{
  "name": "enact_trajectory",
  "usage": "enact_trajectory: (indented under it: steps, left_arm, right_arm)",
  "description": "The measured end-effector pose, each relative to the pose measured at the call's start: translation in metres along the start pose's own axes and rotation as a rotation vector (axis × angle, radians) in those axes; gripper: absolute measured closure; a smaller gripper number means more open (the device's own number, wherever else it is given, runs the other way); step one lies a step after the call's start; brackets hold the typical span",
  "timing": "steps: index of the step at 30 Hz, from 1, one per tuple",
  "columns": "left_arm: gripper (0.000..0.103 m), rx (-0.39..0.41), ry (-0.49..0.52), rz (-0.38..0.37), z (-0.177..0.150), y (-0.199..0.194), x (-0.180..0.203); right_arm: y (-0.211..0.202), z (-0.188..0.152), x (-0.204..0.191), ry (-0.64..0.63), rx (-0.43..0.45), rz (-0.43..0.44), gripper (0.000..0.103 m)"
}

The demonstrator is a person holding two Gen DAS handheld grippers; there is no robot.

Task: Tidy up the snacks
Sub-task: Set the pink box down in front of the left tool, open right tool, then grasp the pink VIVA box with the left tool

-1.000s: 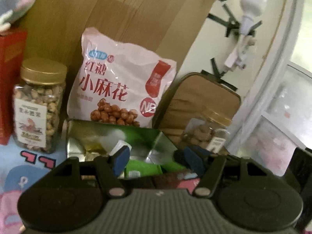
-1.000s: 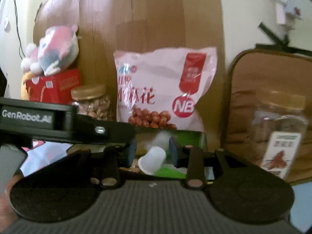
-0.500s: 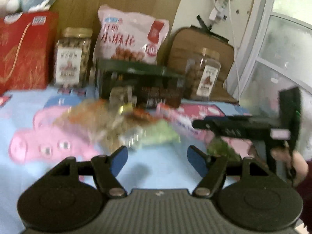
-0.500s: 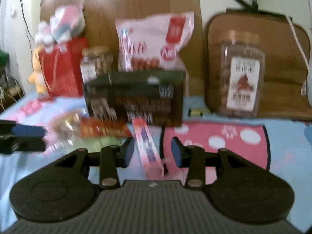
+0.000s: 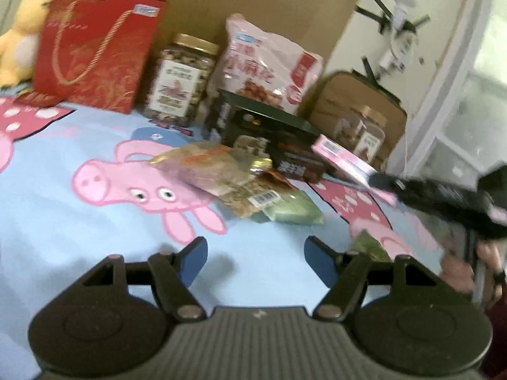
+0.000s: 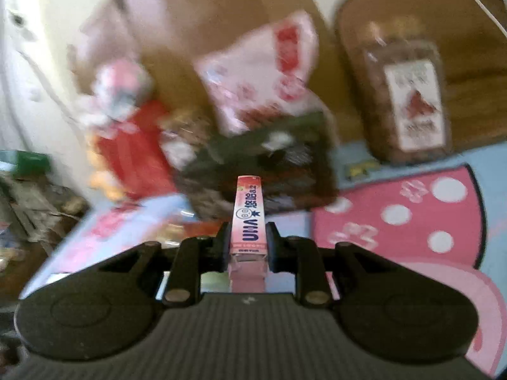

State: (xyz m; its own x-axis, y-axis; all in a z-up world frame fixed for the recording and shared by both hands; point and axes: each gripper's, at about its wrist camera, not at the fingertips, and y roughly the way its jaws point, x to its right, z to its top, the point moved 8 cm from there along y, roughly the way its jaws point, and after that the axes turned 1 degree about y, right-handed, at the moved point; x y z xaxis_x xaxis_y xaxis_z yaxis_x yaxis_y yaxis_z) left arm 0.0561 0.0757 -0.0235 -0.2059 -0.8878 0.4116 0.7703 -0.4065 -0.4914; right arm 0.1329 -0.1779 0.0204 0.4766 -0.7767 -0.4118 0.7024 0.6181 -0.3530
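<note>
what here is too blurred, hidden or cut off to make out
- Dark box, right wrist view: motion blur wipes out its print and contents.
- Pink candy box, right wrist view: the closing right gripper hides its lower sides.
- Small packets, left wrist view: piled and blurred, count unclear.
- Green packet, left wrist view: mostly behind a finger of the left gripper.
- Jar, left wrist view: label unreadable.
</note>
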Motion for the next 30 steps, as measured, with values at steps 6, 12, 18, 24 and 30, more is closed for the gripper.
enact_trajectory:
  steps: [6,12,18,24,30]
  left_arm:
    - [0.034,0.044,-0.073,0.052,0.005,-0.017,-0.027]
    - [0.034,0.031,-0.088,0.065,-0.001,-0.018,-0.034]
    - [0.031,0.019,-0.073,0.057,-0.004,-0.014,-0.03]
    - [0.031,0.01,-0.081,0.053,-0.005,-0.011,-0.031]
    - [0.024,0.009,-0.075,0.052,-0.005,-0.01,-0.029]
  right_arm:
    - [0.001,-0.051,-0.071,-0.277,-0.156,0.187,0.078]
    - [0.015,-0.106,-0.101,-0.552,-0.276,0.225,0.078]
    - [0.02,-0.1,-0.082,-0.596,-0.225,0.073,0.06]
    - [0.002,-0.092,-0.063,-0.517,-0.172,0.008,0.056]
    - [-0.006,-0.097,-0.054,-0.423,-0.157,-0.023,0.053]
